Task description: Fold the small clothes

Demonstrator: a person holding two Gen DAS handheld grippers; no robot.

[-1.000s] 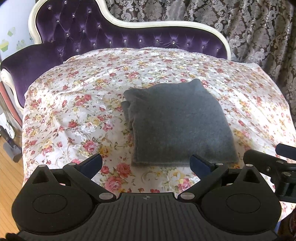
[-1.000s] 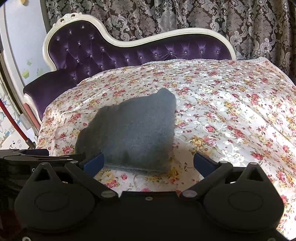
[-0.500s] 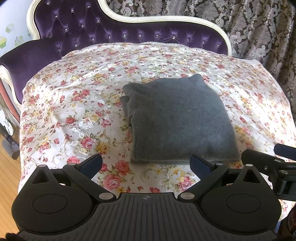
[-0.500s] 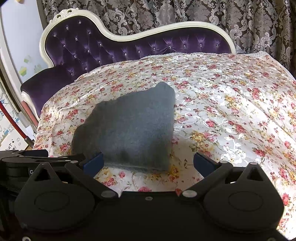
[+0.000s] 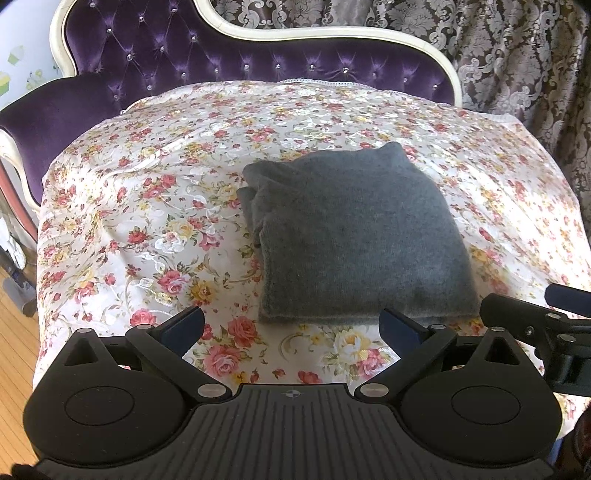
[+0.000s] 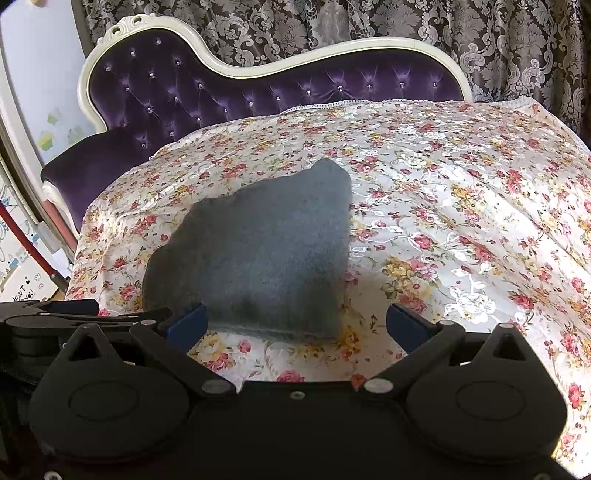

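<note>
One folded dark grey knit garment point(image 5: 354, 236), squarish and thick, lying flat on the floral satin cover point(image 5: 155, 206), straight ahead of the left gripper point(image 5: 291, 328) and just beyond its blue-padded fingertips point(image 5: 184, 326), apart from them. Stacked layers showing along the garment's left edge, a small peak at the far right corner. Seen from the right wrist view, same grey garment point(image 6: 258, 254) ahead and a little left of the right gripper point(image 6: 295, 325), near edge sitting between the two blue fingertips point(image 6: 186, 326) but not pinched; whether the left fingertip brushes the cloth, impossible to tell.

Both grippers spread wide, grasping nothing. Right gripper's black arm point(image 5: 535, 328) visible just right of the left gripper; left gripper's black body point(image 6: 48, 317) just left of the right one.

Beneath everything, a white cover patterned with pink and yellow roses point(image 6: 461, 229), wrinkled, draped over a chaise. Beyond the garment, purple button-tufted velvet backrest point(image 5: 258, 59) with a cream carved frame point(image 6: 258, 66). Behind that, brown damask curtain point(image 6: 369, 22). Far left of the left gripper, a strip of wooden floor point(image 5: 14, 332).
</note>
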